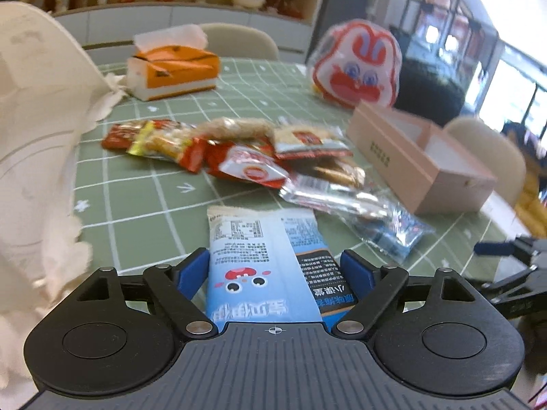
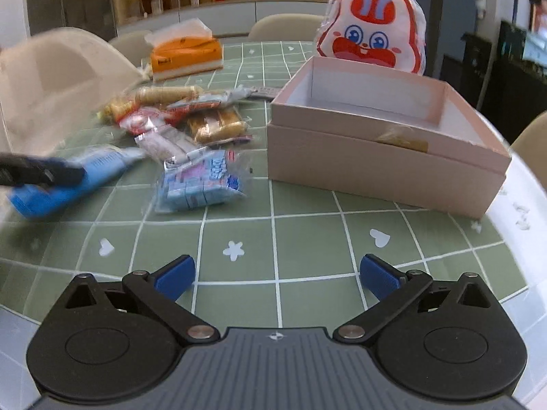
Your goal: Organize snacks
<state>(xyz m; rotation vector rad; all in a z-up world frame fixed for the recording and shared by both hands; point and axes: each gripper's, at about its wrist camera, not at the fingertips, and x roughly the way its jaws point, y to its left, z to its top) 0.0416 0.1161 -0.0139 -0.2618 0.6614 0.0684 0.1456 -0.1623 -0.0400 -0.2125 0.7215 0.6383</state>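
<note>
Left gripper (image 1: pixel 273 270): blue fingers (image 1: pixel 193 270) spread wide, released; a light-blue snack packet (image 1: pixel 263 249) lies lengthwise between them on the table (image 1: pixel 136 191), printed back up with a cartoon face, pads apparently clear of it.
Right gripper (image 2: pixel 277 273): fingers (image 2: pixel 174 275) parted wide, nothing between them, over bare green checked cloth.
Snack pile (image 1: pixel 239 150): red, yellow and clear wrappers heaped mid-table, beyond the packet; a clear bag of blue sweets (image 2: pixel 201 181) at its near edge.
Pink box (image 2: pixel 386 147): open, right of the pile, one brownish item inside.
Rabbit-face bag (image 2: pixel 372 24): behind the box.
Orange tissue box (image 1: pixel 174 70): far side of the table.
</note>
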